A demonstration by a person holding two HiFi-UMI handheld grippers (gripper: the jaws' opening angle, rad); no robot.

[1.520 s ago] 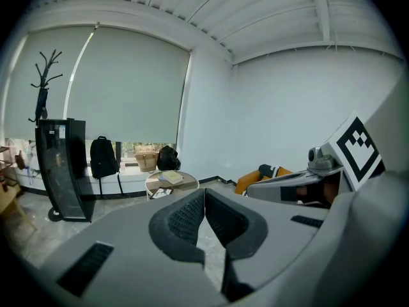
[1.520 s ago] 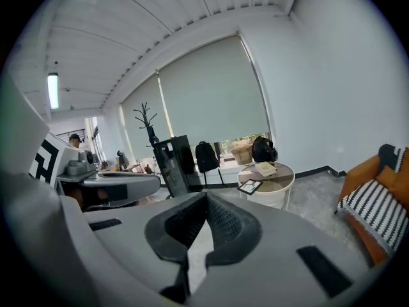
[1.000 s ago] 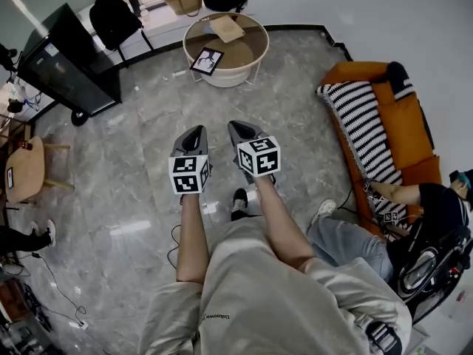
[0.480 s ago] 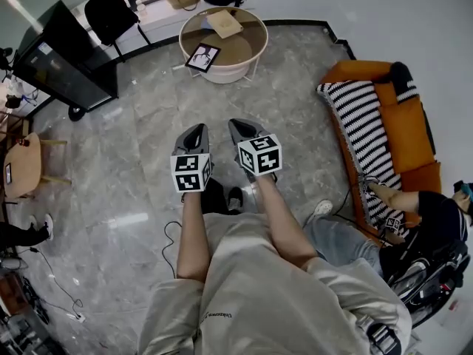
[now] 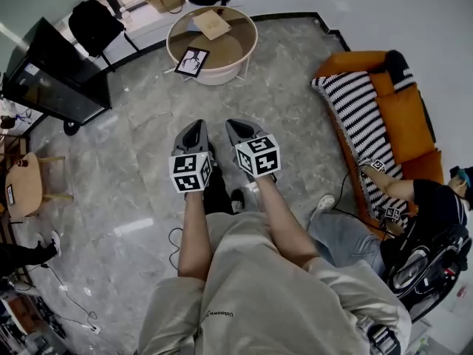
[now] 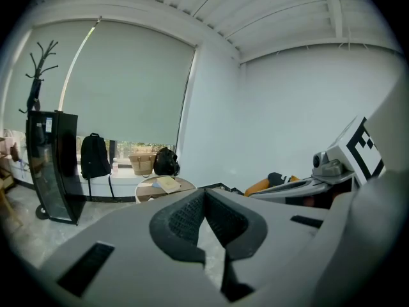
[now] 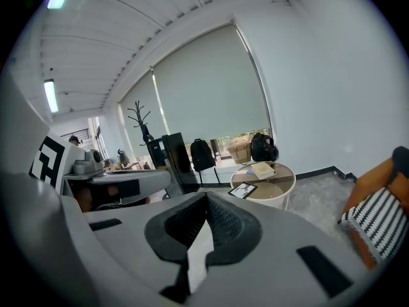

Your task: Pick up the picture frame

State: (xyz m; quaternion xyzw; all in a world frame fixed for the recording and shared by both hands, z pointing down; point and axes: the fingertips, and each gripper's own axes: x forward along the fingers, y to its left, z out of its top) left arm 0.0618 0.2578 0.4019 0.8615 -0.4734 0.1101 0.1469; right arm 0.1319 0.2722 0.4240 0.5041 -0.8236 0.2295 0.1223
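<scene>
Since the 1st frame the wearer has stepped fwd: a dark trouser leg now shows under the grippers where a shoe was, & the round desk has slid up-left in the head view. Both grippers rode along, same pose.

Near: left gripper (image 5: 194,129) & right gripper (image 5: 238,126) are side by side in front of the body, just apart, noses ahead & a bit down. Each has its jaws pressed together w/ nothing between them; their own views show the pads meeting. Prob. kept closed & tucked in bc this is only the walk-up, nothing to grab yet.

Mid: marble floor (image 5: 133,161) lies between the person & the target.

Far: picture frame (image 5: 191,60) rests at the near-left rim of the round desk (image 5: 222,74), picture side up, well apart from both grippers. Flat or slightly tilted on the rim, can't tell. A tan book (image 5: 212,24) lies further back on the same desk, not touching the frame. Frame at the rim on this side = short reach once there. Its thin edge prob. wants a jaw slid under it, or a pinch where it clears the rim.
</scene>
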